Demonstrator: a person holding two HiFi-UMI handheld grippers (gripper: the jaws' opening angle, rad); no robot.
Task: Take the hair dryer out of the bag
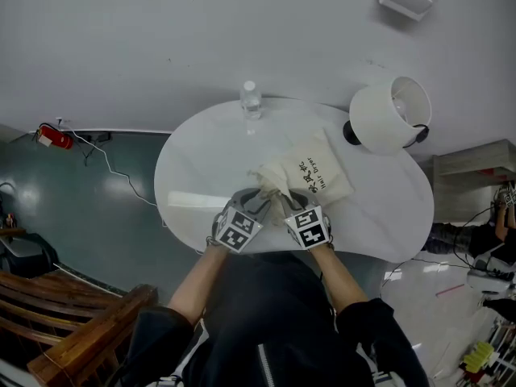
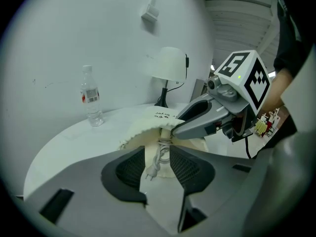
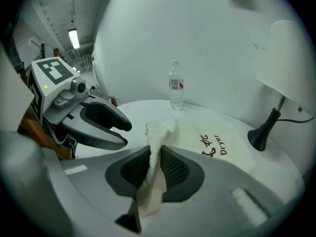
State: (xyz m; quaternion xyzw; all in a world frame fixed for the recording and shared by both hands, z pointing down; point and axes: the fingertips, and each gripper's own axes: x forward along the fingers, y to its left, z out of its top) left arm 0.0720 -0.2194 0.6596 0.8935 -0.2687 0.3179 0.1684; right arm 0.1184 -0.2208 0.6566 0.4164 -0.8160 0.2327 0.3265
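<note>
A cream cloth bag [image 1: 310, 176] printed "Hair Dryer" lies in the middle of the white oval table [image 1: 193, 168]. My right gripper [image 3: 155, 154] is shut on a fold of the bag's rim [image 3: 154, 137] and lifts it. In the left gripper view the bag's mouth [image 2: 140, 132] gapes, and a white power cord with its plug [image 2: 157, 163] hangs out of it. My left gripper [image 2: 157, 154] stands open, the cord lying loose between its pads. The hair dryer's body is hidden inside the bag. Both grippers [image 1: 256, 202] [image 1: 290, 205] sit close together at the bag's near end.
A clear water bottle [image 1: 251, 99] stands at the table's far edge. A white table lamp [image 1: 391, 113] stands at the back right, its black base [image 3: 260, 131] just beyond the bag. A fire extinguisher [image 1: 53, 136] and a wooden bench [image 1: 64, 321] are on the floor to the left.
</note>
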